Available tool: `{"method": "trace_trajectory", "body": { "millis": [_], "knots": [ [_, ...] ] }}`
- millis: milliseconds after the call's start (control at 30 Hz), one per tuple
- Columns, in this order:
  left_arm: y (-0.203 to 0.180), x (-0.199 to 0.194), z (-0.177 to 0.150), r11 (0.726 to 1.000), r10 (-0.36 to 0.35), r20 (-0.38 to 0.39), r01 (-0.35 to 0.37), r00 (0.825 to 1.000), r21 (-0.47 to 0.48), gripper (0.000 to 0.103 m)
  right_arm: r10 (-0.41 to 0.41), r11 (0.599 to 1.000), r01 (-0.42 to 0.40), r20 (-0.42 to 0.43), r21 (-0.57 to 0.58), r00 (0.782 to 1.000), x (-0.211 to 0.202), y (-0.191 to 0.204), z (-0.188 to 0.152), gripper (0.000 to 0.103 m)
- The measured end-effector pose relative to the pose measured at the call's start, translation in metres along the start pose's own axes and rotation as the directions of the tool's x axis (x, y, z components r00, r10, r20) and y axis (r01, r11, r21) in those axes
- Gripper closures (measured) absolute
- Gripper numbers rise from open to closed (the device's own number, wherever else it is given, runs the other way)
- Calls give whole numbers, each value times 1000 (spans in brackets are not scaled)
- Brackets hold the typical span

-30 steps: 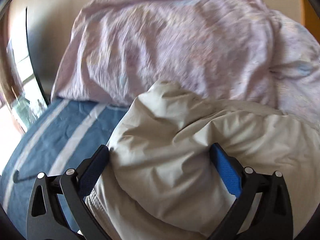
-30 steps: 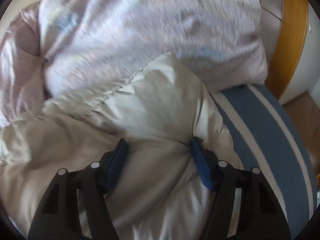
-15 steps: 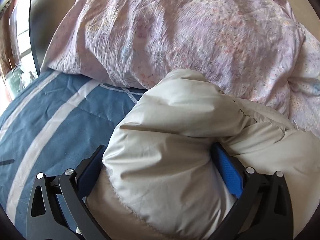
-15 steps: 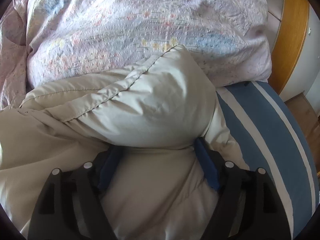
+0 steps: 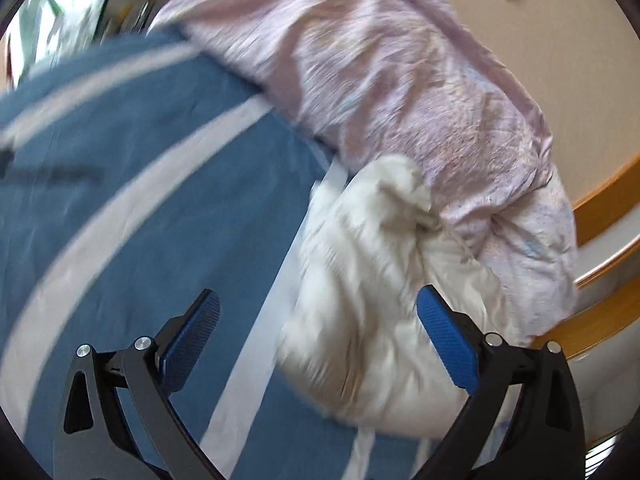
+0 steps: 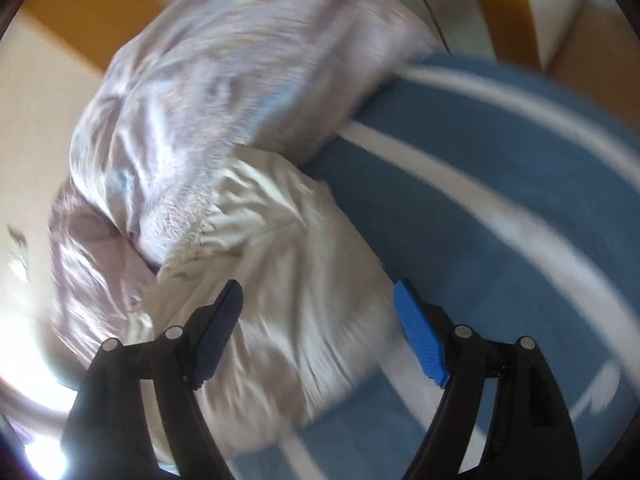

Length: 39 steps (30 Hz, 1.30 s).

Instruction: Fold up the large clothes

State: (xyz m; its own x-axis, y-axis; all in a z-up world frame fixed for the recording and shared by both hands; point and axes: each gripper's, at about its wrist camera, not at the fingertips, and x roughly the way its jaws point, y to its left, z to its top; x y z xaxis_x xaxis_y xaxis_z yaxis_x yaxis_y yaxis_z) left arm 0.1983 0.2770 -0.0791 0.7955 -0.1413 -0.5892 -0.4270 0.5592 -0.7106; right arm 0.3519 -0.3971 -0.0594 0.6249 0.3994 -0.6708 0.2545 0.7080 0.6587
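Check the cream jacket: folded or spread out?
Folded: the cream jacket lies as a compact puffy bundle on the striped blue bedcover, against the pink duvet.

soft matt cream cloth with a puffy, padded look on the garment (image 5: 372,280), creased and crumpled all over. thin, finely wrinkled pale pink cloth with a faint print on the duvet (image 5: 400,92). matt blue woven cloth with white stripes on the bedspread (image 5: 152,184), fairly smooth. glossy varnished orange wood on the bed frame (image 5: 600,204). matt black plastic on the left gripper (image 5: 318,340) and right gripper (image 6: 318,328), blue rubbery pads (image 6: 420,336) with a fine knurled texture, shiny metal pins (image 5: 141,343) at the joints.
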Motion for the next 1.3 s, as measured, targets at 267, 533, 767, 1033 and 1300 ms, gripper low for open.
{"method": "trace_trajectory", "body": {
  "millis": [267, 533, 767, 1033, 1300],
  "knots": [
    [10, 9, -35, 989, -75, -44, 68, 996, -135, 3, 132, 983, -113, -131, 143, 983, 27, -19, -24, 25],
    [-3, 31, -45, 982, -82, -30, 76, 996, -175, 15, 138, 979, -118, -120, 165, 983, 43, -19, -25, 25],
    [-9, 44, -47, 967, -106, 3, 104, 994, -231, 29, 197, 970, -178, -105, 165, 975, 51, -17, -27, 36],
    [4, 43, -48, 912, -190, 61, 199, 980, -357, 77, 245, 967, -241, -40, 89, 969, 40, -5, -33, 76],
    [-13, 4, -34, 933, -241, 106, 260, 965, -248, 86, 297, 951, -297, -9, -85, 955, -6, 37, -44, 81]
  ]
}}
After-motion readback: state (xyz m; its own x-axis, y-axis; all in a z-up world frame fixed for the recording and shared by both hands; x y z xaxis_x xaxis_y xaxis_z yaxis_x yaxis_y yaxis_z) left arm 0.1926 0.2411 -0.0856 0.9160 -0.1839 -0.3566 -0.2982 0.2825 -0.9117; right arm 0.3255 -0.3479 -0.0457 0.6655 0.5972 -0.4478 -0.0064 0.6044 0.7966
